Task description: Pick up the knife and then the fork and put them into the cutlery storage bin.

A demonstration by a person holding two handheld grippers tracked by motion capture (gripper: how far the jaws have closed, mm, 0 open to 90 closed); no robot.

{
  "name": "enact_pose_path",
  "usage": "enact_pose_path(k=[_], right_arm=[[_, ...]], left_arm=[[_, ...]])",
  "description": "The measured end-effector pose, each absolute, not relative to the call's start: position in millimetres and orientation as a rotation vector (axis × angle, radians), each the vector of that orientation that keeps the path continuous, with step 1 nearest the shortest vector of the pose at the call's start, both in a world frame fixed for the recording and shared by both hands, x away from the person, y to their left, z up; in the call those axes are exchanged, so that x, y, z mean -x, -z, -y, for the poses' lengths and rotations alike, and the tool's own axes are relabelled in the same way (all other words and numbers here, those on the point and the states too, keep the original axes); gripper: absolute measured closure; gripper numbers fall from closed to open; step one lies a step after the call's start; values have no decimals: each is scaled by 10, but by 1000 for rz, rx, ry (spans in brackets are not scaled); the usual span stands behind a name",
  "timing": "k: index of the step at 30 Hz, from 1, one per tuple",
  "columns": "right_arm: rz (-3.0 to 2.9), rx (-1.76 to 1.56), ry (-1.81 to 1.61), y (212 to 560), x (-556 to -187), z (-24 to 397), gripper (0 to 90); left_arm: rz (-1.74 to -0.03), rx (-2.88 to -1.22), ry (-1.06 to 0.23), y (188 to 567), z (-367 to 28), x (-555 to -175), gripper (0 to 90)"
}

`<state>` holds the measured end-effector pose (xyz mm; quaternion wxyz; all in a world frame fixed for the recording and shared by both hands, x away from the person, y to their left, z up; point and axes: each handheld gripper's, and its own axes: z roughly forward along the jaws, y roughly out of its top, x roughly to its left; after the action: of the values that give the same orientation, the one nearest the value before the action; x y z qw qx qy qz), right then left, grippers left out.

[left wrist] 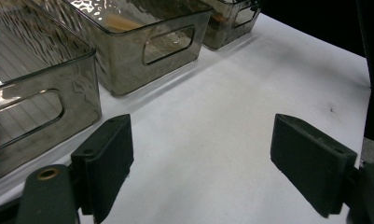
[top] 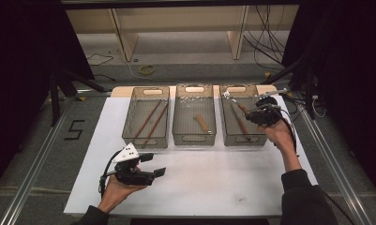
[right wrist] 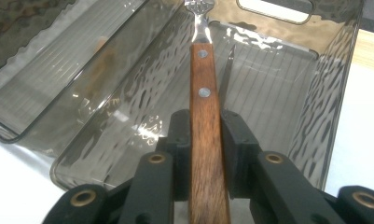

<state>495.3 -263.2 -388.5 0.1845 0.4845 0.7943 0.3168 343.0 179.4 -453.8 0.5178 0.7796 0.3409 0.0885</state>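
Observation:
A fork (right wrist: 204,116) with a riveted wooden handle is clamped between the pads of my right gripper (right wrist: 205,144). Its metal head points away over the right-hand smoky plastic bin (right wrist: 329,93). In the high view my right gripper (top: 252,114) hovers at that bin's (top: 225,136) right side, with the fork (top: 235,101) slanting over it. A knife (right wrist: 226,77) lies on the bin's floor under the fork. My left gripper (top: 154,164) rests low over the white sheet near the table's front left, jaws wide apart and nothing between them (left wrist: 208,158).
Three bins stand in a row at the back of the white sheet (top: 214,178). The left bin (top: 129,136) holds two brown sticks (top: 150,123), and the middle bin (top: 194,138) holds a wooden-handled piece (top: 202,123). Cables lie on the floor behind the table.

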Motion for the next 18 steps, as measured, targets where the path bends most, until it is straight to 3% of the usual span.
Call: enact_pose_path(k=[18], right_arm=[[-2233,-1436,-783,3996,-5126,2541,757]], left_arm=[[-821,-1878,-205,4555,-1792,-3440,205]])
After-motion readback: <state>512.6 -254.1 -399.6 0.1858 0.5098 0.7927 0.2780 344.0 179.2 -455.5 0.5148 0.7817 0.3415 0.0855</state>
